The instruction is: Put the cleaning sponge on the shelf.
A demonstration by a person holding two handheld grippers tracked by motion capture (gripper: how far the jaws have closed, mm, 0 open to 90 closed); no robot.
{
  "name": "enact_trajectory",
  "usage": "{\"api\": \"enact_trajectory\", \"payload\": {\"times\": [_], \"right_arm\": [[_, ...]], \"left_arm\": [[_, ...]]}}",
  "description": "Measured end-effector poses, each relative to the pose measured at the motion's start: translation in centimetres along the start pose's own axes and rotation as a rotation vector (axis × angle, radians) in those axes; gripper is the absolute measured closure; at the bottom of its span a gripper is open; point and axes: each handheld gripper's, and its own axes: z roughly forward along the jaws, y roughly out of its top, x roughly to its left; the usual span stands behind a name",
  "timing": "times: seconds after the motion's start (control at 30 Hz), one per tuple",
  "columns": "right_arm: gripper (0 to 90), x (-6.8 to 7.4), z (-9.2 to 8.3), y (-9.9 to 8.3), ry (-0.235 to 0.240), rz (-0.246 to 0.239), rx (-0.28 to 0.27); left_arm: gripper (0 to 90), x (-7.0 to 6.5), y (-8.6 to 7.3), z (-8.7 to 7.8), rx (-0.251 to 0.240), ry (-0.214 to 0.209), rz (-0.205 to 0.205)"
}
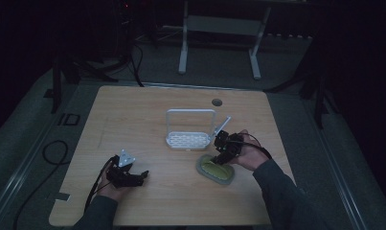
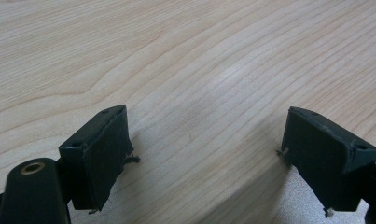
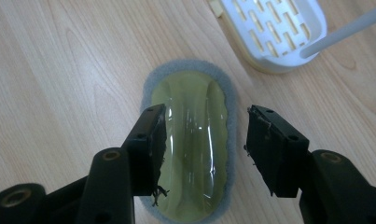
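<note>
The right gripper (image 3: 204,140) hangs open just above an oval yellow-green sponge with a grey scouring rim (image 3: 191,140), which lies flat on the light wooden desk (image 1: 142,110) just beside a white slotted plastic rack (image 3: 274,32). The left gripper (image 2: 204,154), well apart, is open over bare wood.

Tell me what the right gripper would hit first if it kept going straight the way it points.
Most likely the oval yellow-green scrubber with a grey foam rim: the open right gripper points down with its jaws over it. How far above it stands is unclear.
</note>
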Motion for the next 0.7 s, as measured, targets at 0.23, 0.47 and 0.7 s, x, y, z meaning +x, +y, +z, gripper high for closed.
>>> {"api": "enact_trajectory", "payload": {"times": [0.23, 0.47, 0.7], "right_arm": [[46.9, 0.2, 0.4, 0.4, 0.006, 0.003, 0.041], [47.3, 0.0, 0.9, 0.4, 0.014, 0.013, 0.077], [47.2, 0.0, 1.4, 0.3, 0.029, 0.026, 0.105]], "left_arm": [[15.4, 0.0, 0.0, 0.0, 0.000, 0.000, 0.000], [15.4, 0.0, 0.0, 0.0, -0.001, 0.000, -0.001], [15.4, 0.0, 0.0, 0.0, 0.000, 0.000, -0.002]]}}
